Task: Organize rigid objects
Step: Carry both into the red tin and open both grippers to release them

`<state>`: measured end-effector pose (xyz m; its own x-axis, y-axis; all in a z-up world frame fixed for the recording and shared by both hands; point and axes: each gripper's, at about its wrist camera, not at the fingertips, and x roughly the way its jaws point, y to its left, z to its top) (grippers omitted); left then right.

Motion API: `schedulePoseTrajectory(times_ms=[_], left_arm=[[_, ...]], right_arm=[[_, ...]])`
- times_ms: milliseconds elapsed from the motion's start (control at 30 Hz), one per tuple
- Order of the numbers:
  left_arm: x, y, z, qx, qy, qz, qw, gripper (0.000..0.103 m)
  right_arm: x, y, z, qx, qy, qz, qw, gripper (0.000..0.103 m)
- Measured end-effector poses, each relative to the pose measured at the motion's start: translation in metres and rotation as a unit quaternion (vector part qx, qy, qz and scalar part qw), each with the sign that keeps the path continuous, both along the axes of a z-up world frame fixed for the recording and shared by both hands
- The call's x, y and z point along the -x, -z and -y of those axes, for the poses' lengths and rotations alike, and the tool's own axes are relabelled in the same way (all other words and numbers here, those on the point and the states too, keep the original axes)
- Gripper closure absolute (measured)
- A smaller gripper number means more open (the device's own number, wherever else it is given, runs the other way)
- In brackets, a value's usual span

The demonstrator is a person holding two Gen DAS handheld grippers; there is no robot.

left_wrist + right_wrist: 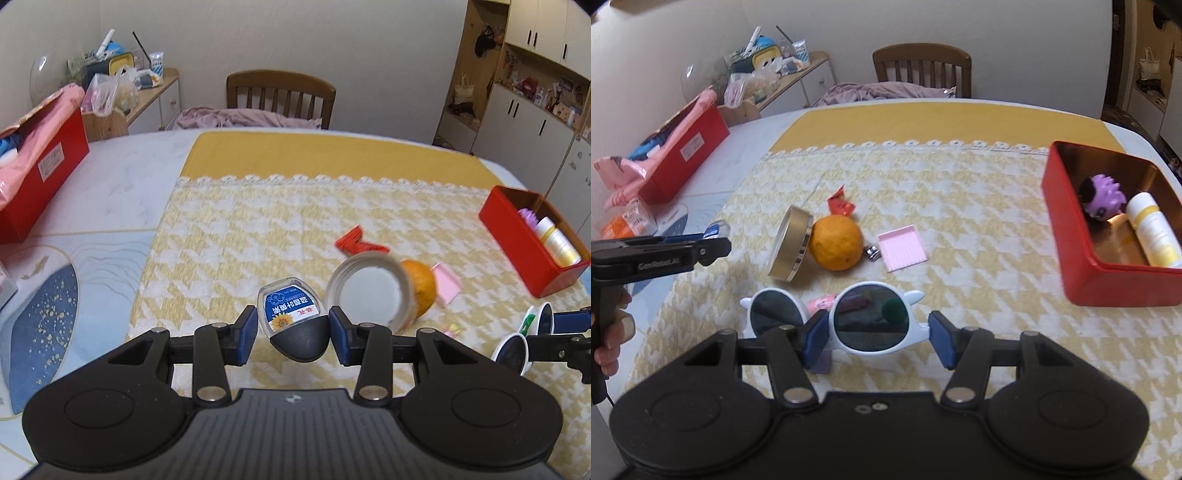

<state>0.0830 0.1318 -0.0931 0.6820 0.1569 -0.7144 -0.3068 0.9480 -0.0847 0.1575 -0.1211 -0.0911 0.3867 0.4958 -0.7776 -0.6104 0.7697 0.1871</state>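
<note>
The left gripper [292, 328] has its blue pads closed onto the sides of a small bottle [293, 320] with a dark cap, held above the checked cloth [258, 236]. The right gripper [879, 338] pinches one lens of the white sunglasses [849, 319], its pads pressed against the frame's edges while the other lens hangs free to the left. Beyond them lie a round lid [790, 249] leaning on an orange [835, 242], a pink tray [902, 248] and a red wrapper [840, 203]. The red tin [1108, 284] sits to the right, already holding a purple toy [1102, 201] and a white tube [1154, 230]. The rounded bottle could squirt out of the pads; the sunglasses, gripped off-centre, may pivot and slip.
</note>
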Motion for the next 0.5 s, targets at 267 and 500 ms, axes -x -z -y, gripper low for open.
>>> schedulePoseTrajectory(times_ms=[267, 500], left_arm=[[-0.005, -0.025, 0.023, 0.005, 0.013, 0.011, 0.9998, 0.062], [-0.020, -0.046, 0.055, 0.005, 0.033, 0.027, 0.9991, 0.062]], right_arm=[[-0.015, -0.027, 0.033, -0.016, 0.018, 0.019, 1.000, 0.046], [-0.037, -0.044, 0.073, -0.024, 0.047, 0.041, 0.998, 0.046]])
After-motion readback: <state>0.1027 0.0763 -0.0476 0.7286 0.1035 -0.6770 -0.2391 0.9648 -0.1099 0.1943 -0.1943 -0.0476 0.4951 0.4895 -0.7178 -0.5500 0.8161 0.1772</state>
